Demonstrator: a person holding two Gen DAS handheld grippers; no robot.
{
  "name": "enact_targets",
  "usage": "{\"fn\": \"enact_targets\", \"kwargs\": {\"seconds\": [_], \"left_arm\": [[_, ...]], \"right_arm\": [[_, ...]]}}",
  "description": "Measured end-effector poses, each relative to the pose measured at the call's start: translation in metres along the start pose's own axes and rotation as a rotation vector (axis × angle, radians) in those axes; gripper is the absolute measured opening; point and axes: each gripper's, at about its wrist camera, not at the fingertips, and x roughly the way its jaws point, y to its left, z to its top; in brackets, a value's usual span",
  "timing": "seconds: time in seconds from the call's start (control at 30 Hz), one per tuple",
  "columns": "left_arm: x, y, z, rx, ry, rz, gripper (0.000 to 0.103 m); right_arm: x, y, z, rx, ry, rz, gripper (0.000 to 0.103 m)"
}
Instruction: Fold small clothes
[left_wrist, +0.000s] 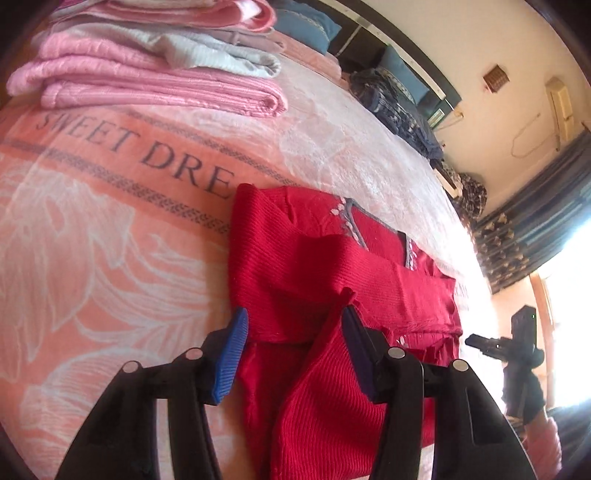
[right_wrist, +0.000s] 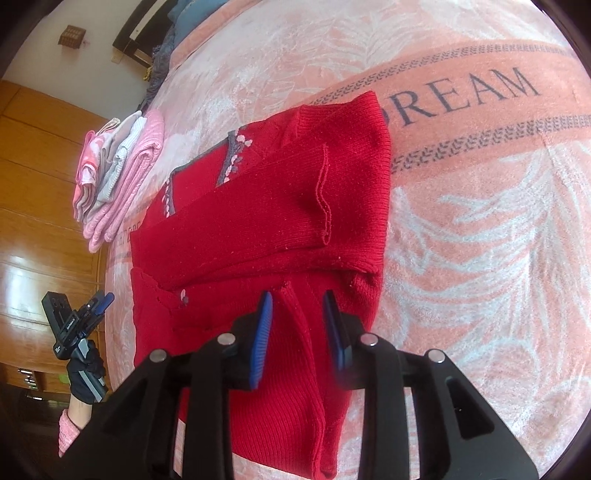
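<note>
My left tongs (left_wrist: 291, 350) and right tongs (right_wrist: 297, 332) both gape wide over the near hem of the red sweater (right_wrist: 266, 206), which stretches lengthwise away across the bed (right_wrist: 480, 258).

Sweater (left_wrist: 332, 266) on blanket (left_wrist: 110, 229), beside stack (left_wrist: 147, 74)

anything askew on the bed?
Nothing damaged or spilled. The red sweater is only half folded: sleeves crossed over the body, a loose ridge of hem standing between the right gripper pads. The folded pile is tidy.
</note>
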Motion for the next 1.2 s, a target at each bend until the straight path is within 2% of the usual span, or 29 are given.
{"fn": "enact_targets", "kwargs": {"seconds": [0.13,0.2,0.5,0.6,0.63,0.67,0.7,0.8,0.9,0.93,1.2], "left_arm": [[0.024,-0.039,-0.01,0.176,0.069,0.021,0.054],[0.037,-0.051,-0.016,0.234,0.099,0.058,0.055],[0.077,-0.064,-0.03,0.312,0.169,0.164,0.055],[0.084,-0.067,-0.033,0.328,0.165,0.185,0.054],[0.084,-0.068,-0.034,0.336,0.16,0.187,0.053],[0.084,-0.069,-0.035,0.342,0.156,0.187,0.053],[0.084,-0.069,-0.035,0.346,0.154,0.187,0.051],[0.083,-0.065,-0.034,0.336,0.148,0.197,0.034],[0.079,-0.057,-0.031,0.285,0.143,0.164,0.009],[0.077,-0.054,-0.031,0.273,0.14,0.157,0.005],[0.059,-0.054,-0.027,0.254,0.078,0.119,0.004]], "right_arm": [[0.01,0.014,-0.003,-0.075,0.037,-0.024,0.045],[0.016,0.018,-0.004,-0.109,0.047,-0.048,0.046],[0.047,0.024,-0.005,-0.173,0.097,-0.125,0.046],[0.051,0.034,-0.006,-0.231,0.1,-0.158,0.043],[0.052,0.038,-0.008,-0.257,0.1,-0.161,0.036],[0.053,0.041,-0.009,-0.275,0.105,-0.16,0.032],[0.054,0.043,-0.011,-0.291,0.105,-0.169,0.028],[0.055,0.047,-0.016,-0.353,0.108,-0.194,0.012],[0.046,0.044,-0.017,-0.33,0.109,-0.13,0.004],[0.042,0.044,-0.017,-0.335,0.103,-0.118,0.004],[0.01,0.05,-0.012,-0.335,0.042,-0.032,0.003]]}}
